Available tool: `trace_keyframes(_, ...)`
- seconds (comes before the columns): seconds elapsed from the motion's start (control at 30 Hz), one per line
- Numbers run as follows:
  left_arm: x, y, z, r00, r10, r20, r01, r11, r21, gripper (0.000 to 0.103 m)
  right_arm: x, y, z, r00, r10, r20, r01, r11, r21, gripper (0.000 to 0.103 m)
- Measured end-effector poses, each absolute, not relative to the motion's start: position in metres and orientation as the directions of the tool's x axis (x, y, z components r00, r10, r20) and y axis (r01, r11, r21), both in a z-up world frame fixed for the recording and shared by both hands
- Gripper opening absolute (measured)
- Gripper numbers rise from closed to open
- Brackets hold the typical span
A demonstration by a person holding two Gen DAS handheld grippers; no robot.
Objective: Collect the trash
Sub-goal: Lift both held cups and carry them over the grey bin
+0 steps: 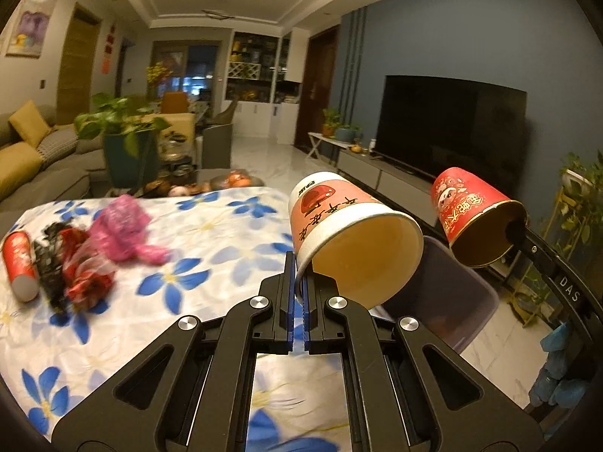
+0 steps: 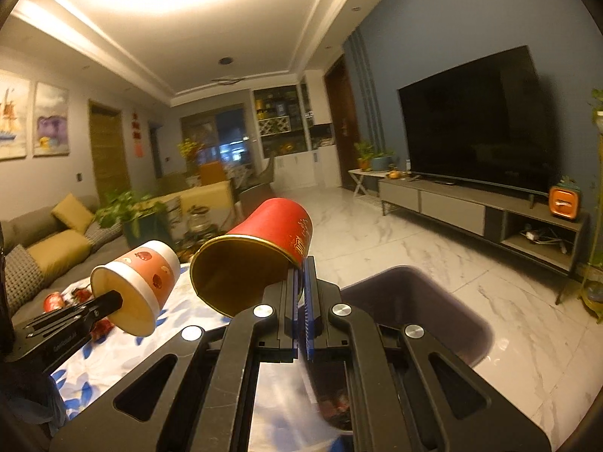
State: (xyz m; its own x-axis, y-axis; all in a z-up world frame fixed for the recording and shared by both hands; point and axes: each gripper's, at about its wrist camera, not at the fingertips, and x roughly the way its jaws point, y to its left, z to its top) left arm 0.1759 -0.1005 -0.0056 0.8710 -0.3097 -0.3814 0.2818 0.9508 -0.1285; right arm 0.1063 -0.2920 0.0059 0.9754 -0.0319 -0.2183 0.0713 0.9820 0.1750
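Note:
My left gripper is shut on the rim of a pink-and-white paper cup, held tilted with its mouth toward me, at the table's right edge. My right gripper is shut on the rim of a red paper cup, also tilted, above the near edge of a dark purple bin. Each view shows the other hand's cup: the red cup and the pink-and-white cup. On the floral tablecloth lie a pink bag, crumpled red and black wrappers and a red can.
The bin stands on the marble floor right of the table. A TV on a low cabinet lines the right wall. A sofa and a potted plant sit behind the table.

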Motion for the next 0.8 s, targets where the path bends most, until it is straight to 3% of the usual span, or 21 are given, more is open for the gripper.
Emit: trace_keyframes(0.8,0.212,-0.217,-0.027,0.796,-0.443,-0.412,0.437,0.892,-0.113,0.002,0.101,-0.367,-0.003,0.954,-0.200,-0.224,0.251,0.940,0.230,0.004)
